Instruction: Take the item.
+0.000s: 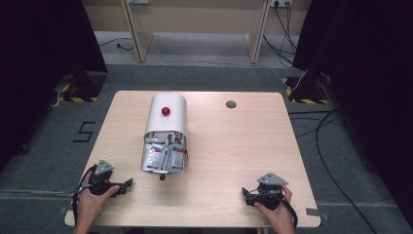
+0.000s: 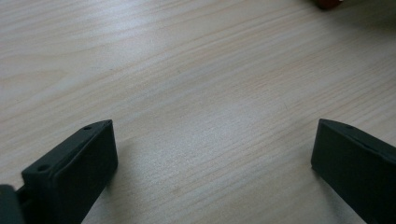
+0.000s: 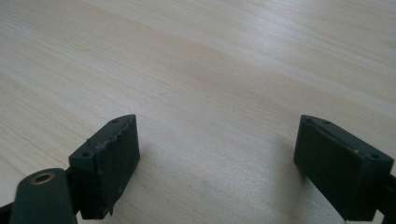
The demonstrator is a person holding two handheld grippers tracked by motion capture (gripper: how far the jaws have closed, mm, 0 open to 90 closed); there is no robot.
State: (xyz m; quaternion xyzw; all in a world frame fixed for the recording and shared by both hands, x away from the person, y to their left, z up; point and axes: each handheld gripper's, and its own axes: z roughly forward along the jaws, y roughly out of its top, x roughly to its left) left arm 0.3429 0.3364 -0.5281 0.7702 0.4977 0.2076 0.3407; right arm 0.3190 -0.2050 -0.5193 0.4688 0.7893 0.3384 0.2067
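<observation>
High view: bin, white, red knob on top, lying on its side at the table's ten o'clock, mouth toward the person, packets spilling out, probably for easy reach. Left gripper at seven o'clock, jaws spread, empty. Right gripper at five o'clock, jaws spread, empty. Both rest well apart from the bin, seemingly parked.

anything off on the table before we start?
Yes: the white metal box with a domed lid and red knob lies on its side on the light wooden table, its open end crammed with red-and-white sachets facing the person. A small red ball sits loose just in front. Both hand-held grippers rest apart from it.
</observation>
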